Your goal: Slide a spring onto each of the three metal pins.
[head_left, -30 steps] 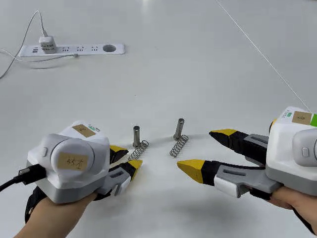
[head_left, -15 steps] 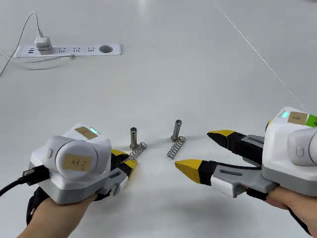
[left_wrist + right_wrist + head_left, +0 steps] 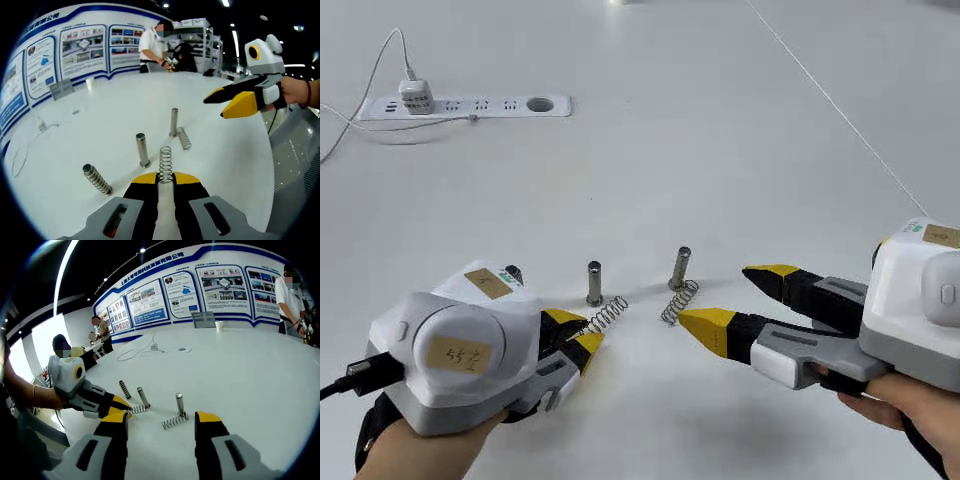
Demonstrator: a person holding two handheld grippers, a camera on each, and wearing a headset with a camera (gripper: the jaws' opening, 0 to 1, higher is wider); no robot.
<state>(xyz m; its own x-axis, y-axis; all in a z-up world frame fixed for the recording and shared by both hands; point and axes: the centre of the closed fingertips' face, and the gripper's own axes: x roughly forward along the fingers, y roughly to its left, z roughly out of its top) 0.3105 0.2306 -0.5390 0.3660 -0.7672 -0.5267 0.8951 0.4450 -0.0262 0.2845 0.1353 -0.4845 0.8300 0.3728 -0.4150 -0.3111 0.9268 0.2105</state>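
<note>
**Grippers and springs.** The left gripper [image 3: 582, 337] is at the lower left of the head view. Its jaws are pressed together on the lower end of a spring [image 3: 605, 315]. The held spring slants up toward the frame centre, and its free end is near the foot of the middle pin [image 3: 594, 283].

The right gripper [image 3: 735, 297] is at the lower right with its jaws spread wide, holding nothing. Its lower tip is just beside a loose spring [image 3: 680, 300]. That spring lies flat on the desk [image 3: 720, 150] with one end at the foot of the right pin [image 3: 680, 268].

**Third pin.** At the lower left of the left gripper view, a third pin [image 3: 96, 179] carries a spring along its length.

**Room for moving.** The desk is bare above and to the right of the pins. A power strip [image 3: 470, 104], with a white plug [image 3: 416, 95] and cable, lies at the upper left, well apart from the work.

**Surface and room.** The desk is white and glossy, and a thin line crosses it diagonally at the upper right. In the right gripper view, blue-and-white display boards [image 3: 200, 282] line the wall. In the left gripper view, a person [image 3: 152, 50] stands at the far edge of the desk.
</note>
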